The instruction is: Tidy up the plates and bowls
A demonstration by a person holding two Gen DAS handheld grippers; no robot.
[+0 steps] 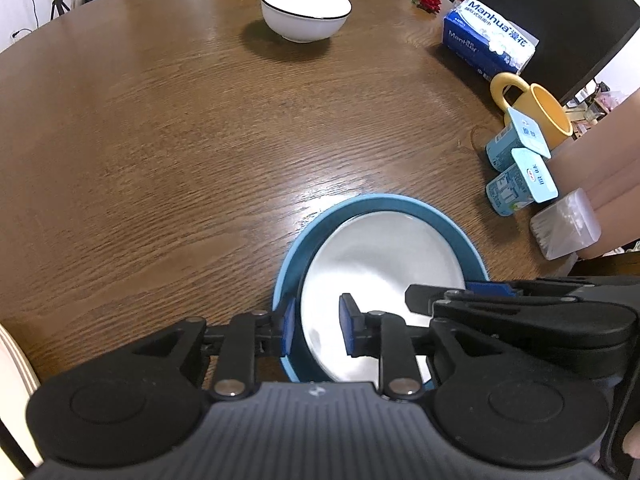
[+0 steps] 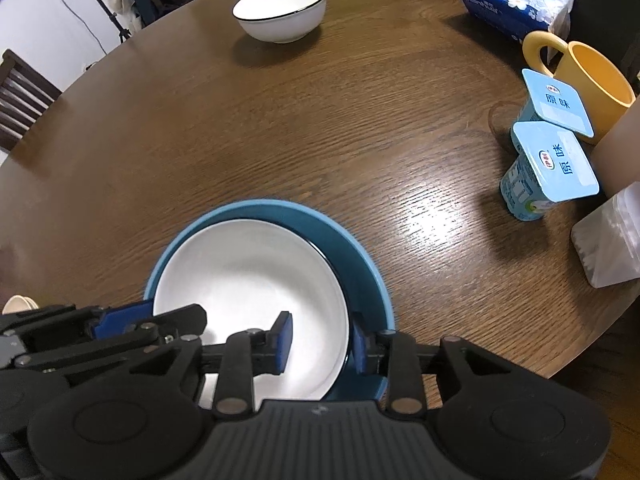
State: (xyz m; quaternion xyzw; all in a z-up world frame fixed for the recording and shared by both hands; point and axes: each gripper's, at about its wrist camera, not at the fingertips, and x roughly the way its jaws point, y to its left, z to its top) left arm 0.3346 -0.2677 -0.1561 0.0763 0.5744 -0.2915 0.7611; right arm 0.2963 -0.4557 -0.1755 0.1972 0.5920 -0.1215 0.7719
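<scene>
**Nested bowls at near table edge, one gripper on each side**

- Blue bowl [image 1: 400,204]: sits on the round wooden table [image 1: 180,140] at the near edge. A white bowl [image 1: 384,256] rests inside it, off-centre, with more blue interior showing on the right in the right wrist view.
- Left gripper [image 1: 316,330]: comes in low from the near side, fingers pointing forward over the table. Its left blue pad lies outside the blue bowl's left wall, its right pad [image 1: 346,330] inside the white bowl. The fingers straddle both left walls; whether they press the walls cannot be told.
- Right gripper [image 2: 322,344]: comes in level from the near side onto the right of the stack. Its left pad [image 2: 284,340] is inside the white bowl, its right pad between the white rim and the blue wall. The pads bracket the white bowl's right rim with a gap visible at the left pad, so not pinching.
- Second white bowl with dark rim [image 1: 306,10]: stands alone on the far side of the table, well apart.
- Right side of table: blue tissue pack [image 1: 490,42], yellow mug [image 1: 536,108], two yoghurt cups [image 2: 548,152] touching each other, clear box of cotton swabs [image 1: 566,224]
- Bare forearm [image 1: 600,160]: enters from the right beside the cups
</scene>
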